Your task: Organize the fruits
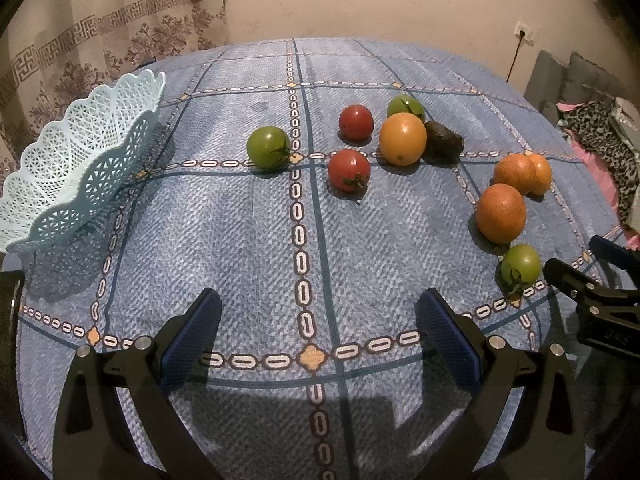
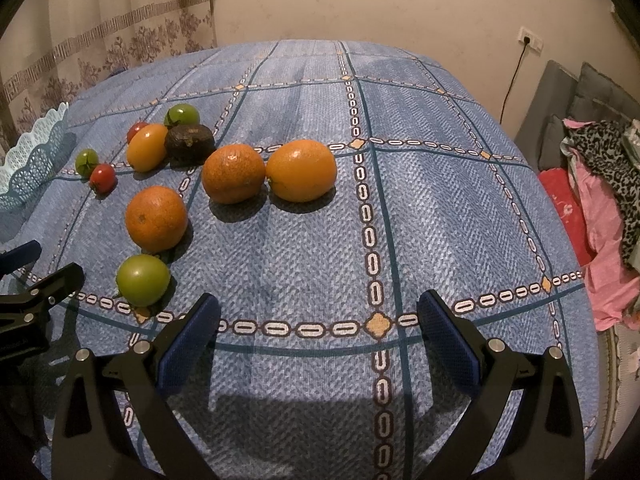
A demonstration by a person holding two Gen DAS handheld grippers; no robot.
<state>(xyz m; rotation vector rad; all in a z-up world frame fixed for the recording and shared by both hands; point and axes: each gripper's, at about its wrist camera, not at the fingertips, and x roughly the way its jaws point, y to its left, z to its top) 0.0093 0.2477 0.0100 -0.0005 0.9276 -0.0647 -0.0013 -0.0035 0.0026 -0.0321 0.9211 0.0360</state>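
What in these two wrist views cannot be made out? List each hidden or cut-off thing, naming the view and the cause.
- Basket floor: left wrist view, hidden by its own near wall, so any contents cannot be told; right wrist view cuts it at the left edge.
- Far red tomato: right wrist view, mostly behind the yellow-orange fruit.
- Far orange: left wrist view, partly behind another orange.
- Right gripper: left wrist view, cut off by the right edge.
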